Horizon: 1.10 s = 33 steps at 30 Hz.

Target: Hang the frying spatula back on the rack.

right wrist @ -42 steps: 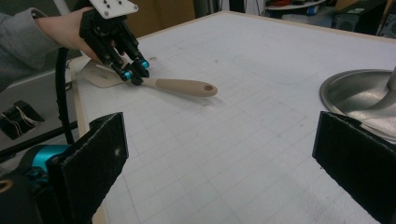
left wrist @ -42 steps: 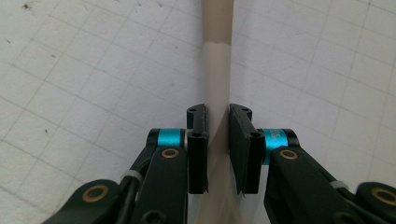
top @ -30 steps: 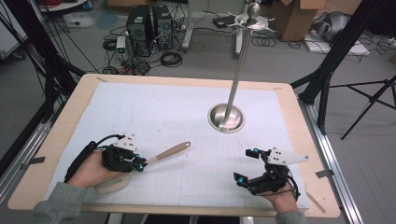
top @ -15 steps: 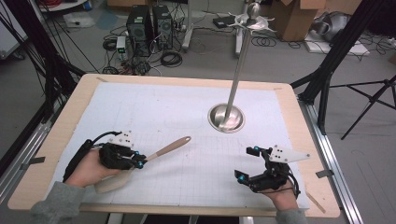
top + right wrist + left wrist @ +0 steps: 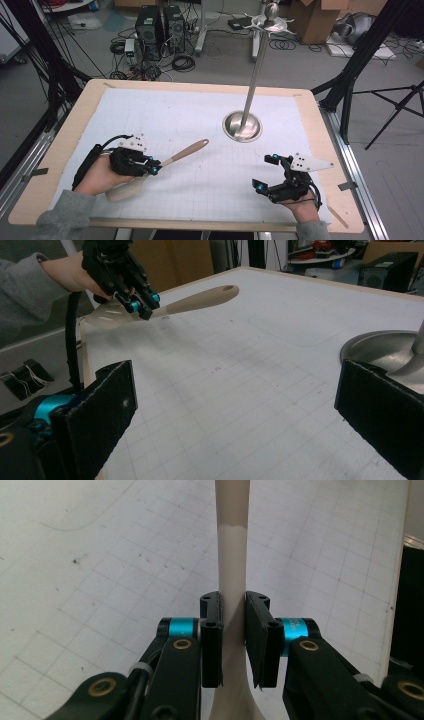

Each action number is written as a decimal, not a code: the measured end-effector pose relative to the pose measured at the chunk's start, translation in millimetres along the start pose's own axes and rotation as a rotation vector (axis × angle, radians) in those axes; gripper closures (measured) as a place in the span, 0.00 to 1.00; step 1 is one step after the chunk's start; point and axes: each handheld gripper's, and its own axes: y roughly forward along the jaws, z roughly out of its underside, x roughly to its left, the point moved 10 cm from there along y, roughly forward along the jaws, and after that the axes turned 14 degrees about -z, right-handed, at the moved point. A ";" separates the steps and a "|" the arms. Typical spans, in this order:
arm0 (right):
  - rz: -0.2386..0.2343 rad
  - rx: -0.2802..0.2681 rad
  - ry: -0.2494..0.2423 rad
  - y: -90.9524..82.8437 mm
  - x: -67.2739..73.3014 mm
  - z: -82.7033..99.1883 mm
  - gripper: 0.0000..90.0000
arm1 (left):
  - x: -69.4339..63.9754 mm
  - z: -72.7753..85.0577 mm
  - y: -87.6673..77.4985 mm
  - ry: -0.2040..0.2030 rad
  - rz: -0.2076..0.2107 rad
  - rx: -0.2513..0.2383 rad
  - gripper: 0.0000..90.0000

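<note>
Near the desk's front left corner, the left gripper (image 5: 150, 167) is clamped on the neck of a beige slotted spatula with a wooden handle (image 5: 170, 160), lifted off the white gridded mat (image 5: 200, 200). The right gripper (image 5: 272, 175) rests released by the front right edge. A tall steel stand on a round base (image 5: 242, 126) sits right of centre; wide bare mat lies between.

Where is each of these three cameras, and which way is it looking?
High view: above the table, looking down; both hands with tongs.
Left gripper view: on the left tongs, looking along the clamped spatula.
Right gripper view: on the open right tongs, facing the left tongs.
All three show the spatula.
</note>
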 end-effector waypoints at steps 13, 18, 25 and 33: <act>-0.006 -0.020 -0.003 -3.5 2.2 -3.4 0.02 | 7.8 -38.7 -6.8 0.050 -0.004 -0.004 0.86; -0.010 -0.029 -0.007 -4.2 3.2 -4.6 0.02 | 10.4 -51.8 -11.3 0.039 0.005 -0.029 0.86; -0.016 -0.033 -0.010 -3.5 5.0 -5.6 0.02 | 16.0 -61.5 -15.1 0.032 -0.008 -0.040 0.86; -0.020 -0.031 -0.007 -2.1 6.1 -6.1 0.03 | 22.8 -74.9 -18.7 0.046 -0.049 -0.066 0.86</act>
